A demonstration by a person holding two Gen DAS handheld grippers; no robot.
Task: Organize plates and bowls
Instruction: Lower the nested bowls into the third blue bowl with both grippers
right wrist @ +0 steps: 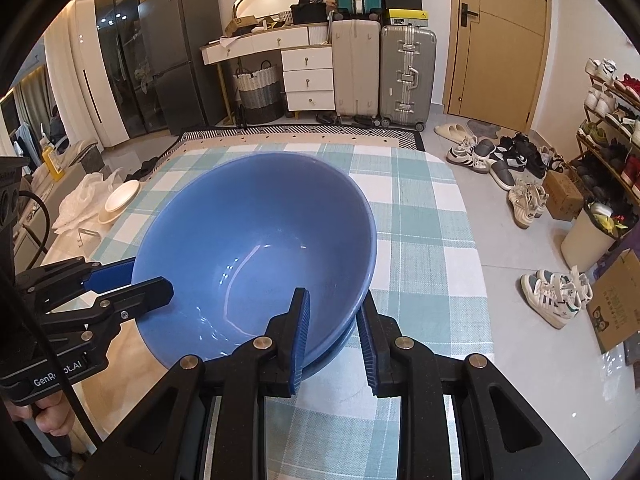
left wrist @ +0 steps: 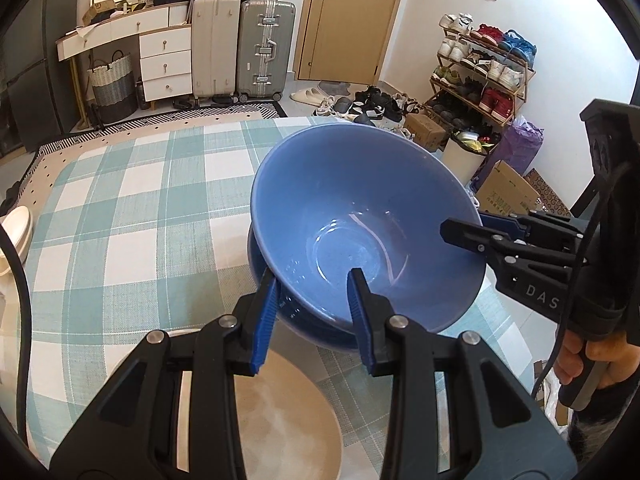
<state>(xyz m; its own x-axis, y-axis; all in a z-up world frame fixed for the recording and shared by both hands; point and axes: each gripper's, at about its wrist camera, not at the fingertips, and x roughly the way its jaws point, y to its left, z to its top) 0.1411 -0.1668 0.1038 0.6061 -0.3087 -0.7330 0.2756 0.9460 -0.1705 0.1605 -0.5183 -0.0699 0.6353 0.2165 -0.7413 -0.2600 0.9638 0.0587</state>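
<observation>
A large blue bowl point(left wrist: 360, 208) point(right wrist: 256, 232) hangs tilted over a second, darker blue bowl point(left wrist: 312, 328) point(right wrist: 338, 346) standing on the checked tablecloth. My left gripper point(left wrist: 314, 292) point(right wrist: 148, 278) is shut on the upper bowl's near rim, one finger inside and one outside. My right gripper point(right wrist: 334, 320) point(left wrist: 468, 224) is shut on the rim at the opposite side. Whether the upper bowl touches the lower one, I cannot tell. A beige plate point(left wrist: 280, 400) lies on the table under my left gripper.
The table with its green-and-white checked cloth point(left wrist: 132, 208) point(right wrist: 420, 232) stretches ahead. Cream plates point(right wrist: 120, 200) point(left wrist: 18, 224) lie off its left edge. Suitcases point(left wrist: 240, 48), a white dresser, a shoe rack point(left wrist: 484, 72), loose shoes and cardboard boxes ring the floor beyond.
</observation>
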